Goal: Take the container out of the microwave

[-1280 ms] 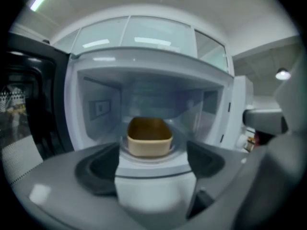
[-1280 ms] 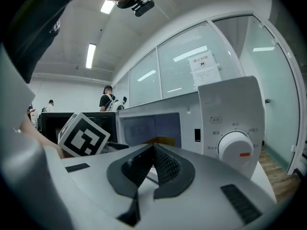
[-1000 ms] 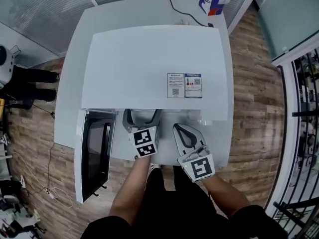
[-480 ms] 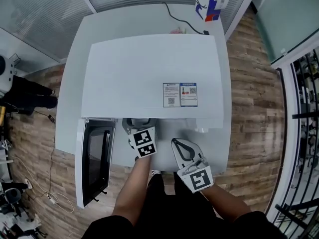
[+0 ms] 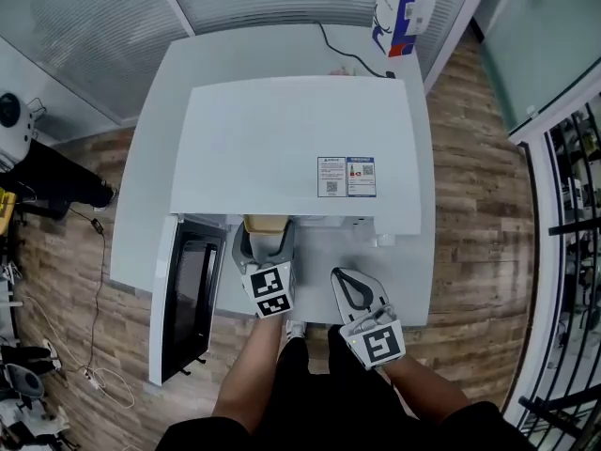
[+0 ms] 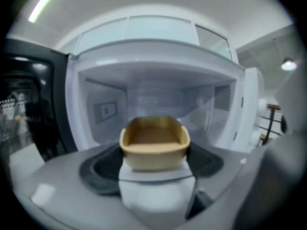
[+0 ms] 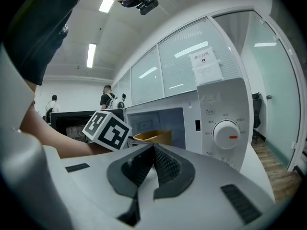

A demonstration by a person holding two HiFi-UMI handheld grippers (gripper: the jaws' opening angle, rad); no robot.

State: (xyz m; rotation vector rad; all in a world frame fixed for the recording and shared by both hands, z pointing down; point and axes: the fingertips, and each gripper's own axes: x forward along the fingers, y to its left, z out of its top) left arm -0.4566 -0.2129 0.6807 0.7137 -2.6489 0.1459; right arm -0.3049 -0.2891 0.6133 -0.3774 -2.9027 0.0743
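Observation:
The tan open container [image 5: 267,225] [image 6: 154,145] shows at the mouth of the white microwave [image 5: 291,148], just past its front edge. My left gripper [image 5: 265,240] [image 6: 154,153] has a jaw on either side of it, and the jaws are closing on its walls. In the left gripper view the container sits in front of the lit cavity. My right gripper [image 5: 346,283] [image 7: 153,150] hovers to the right, in front of the control panel, with its ribbed pads together and nothing held. From the right gripper view, the container [image 7: 153,137] peeks out beside the left gripper's marker cube [image 7: 108,130].
The microwave door [image 5: 188,299] stands swung open to the left. The microwave rests on a white table [image 5: 141,186]. A dial [image 7: 225,133] is on the panel at the right. A blue-and-white box [image 5: 402,12] stands at the table's far edge, and a black cable [image 5: 343,50] runs behind.
The left gripper drew back toward me, and the tan container has come into sight from under the microwave's top. The right gripper shifted slightly.

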